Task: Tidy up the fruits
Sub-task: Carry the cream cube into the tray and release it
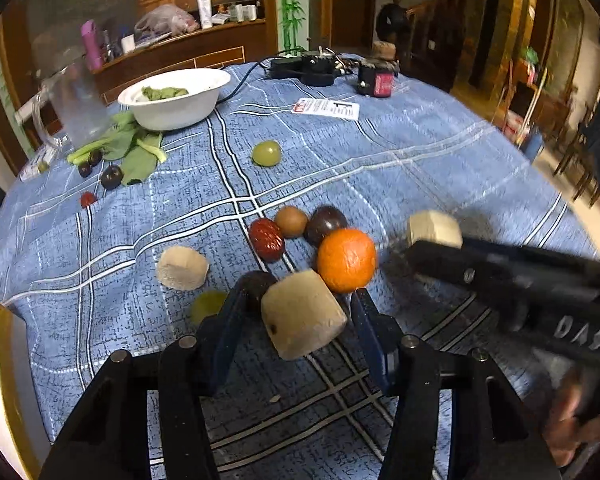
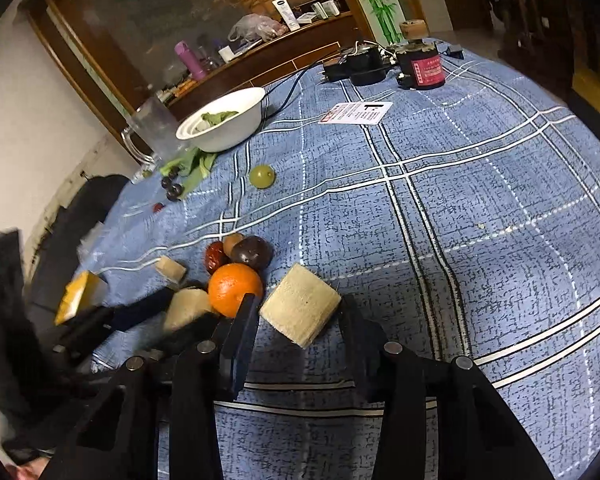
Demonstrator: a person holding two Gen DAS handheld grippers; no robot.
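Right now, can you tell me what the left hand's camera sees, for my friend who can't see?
The open left gripper straddles a beige chunk on a blue checked tablecloth. Just beyond sit an orange, a red date and a white bowl.

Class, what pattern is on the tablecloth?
The tablecloth is blue with white-and-dark crossing stripes; right wrist view.

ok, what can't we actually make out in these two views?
- Left wrist view: a dark fruit and a green grape sit half hidden behind the left gripper finger.
- Left wrist view: the right gripper is motion-blurred, so its contact with the far beige chunk is unclear.
- Right wrist view: the chunk by the orange is blurred.
- Both views: the card print is too small to read.
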